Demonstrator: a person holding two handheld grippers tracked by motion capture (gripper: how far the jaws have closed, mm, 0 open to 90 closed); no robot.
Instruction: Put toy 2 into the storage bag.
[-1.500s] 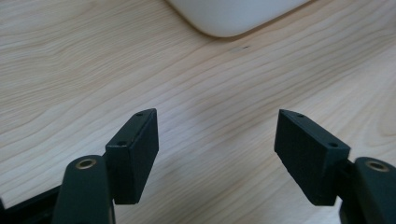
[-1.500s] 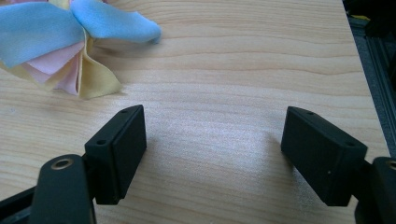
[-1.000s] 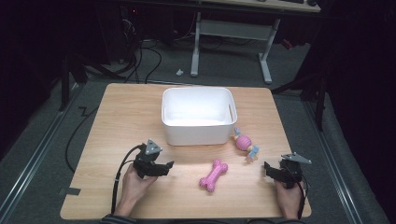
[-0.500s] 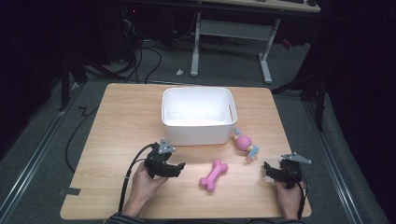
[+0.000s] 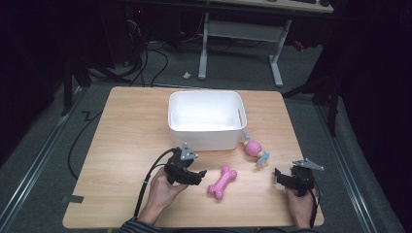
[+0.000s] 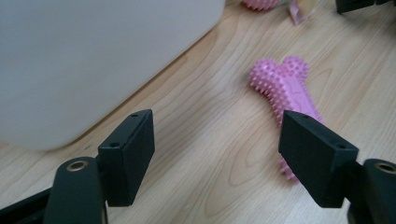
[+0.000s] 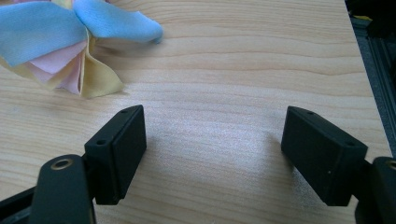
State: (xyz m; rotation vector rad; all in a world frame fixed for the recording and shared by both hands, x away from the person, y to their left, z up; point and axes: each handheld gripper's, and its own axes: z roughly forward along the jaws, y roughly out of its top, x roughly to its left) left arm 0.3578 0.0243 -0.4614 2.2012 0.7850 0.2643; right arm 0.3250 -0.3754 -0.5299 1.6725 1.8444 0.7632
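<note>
High view looks down on a light wooden bench (image 5: pixel 131 131) with a white rectangular plastic tub (image 5: pixel 206 119) near its middle. In front of the tub, toward the person, lies a pink spiky rubber bone toy (image 5: pixel 222 181), flat on the wood and angled a little. To its right, just beside the tub's front right corner, lies a pink ball toy with blue, yellow and pink cloth tails (image 5: pixel 255 151).

On the left, the left tool (image 5: pixel 198 175) is held in the person's left hand (image 5: pixel 160 190), low over the bench, its tips pointing at the bone toy and near its closer end without touching it. Left gripper view shows the left tool (image 6: pixel 215 154) with its jaws well apart and bare wood between them; the bone toy (image 6: pixel 285 91) lies ahead, partly behind the right-hand jaw, and the tub's white wall (image 6: pixel 93 56) stands close at the left.

On the right, the right tool (image 5: pixel 281 177) sits near the bench's front right corner, well apart from the bone toy. Right gripper view shows the right tool (image 7: pixel 212 149) with jaws wide and gripping nothing, over bare wood, with the cloth tails (image 7: pixel 70 42) ahead at the upper left.
</note>
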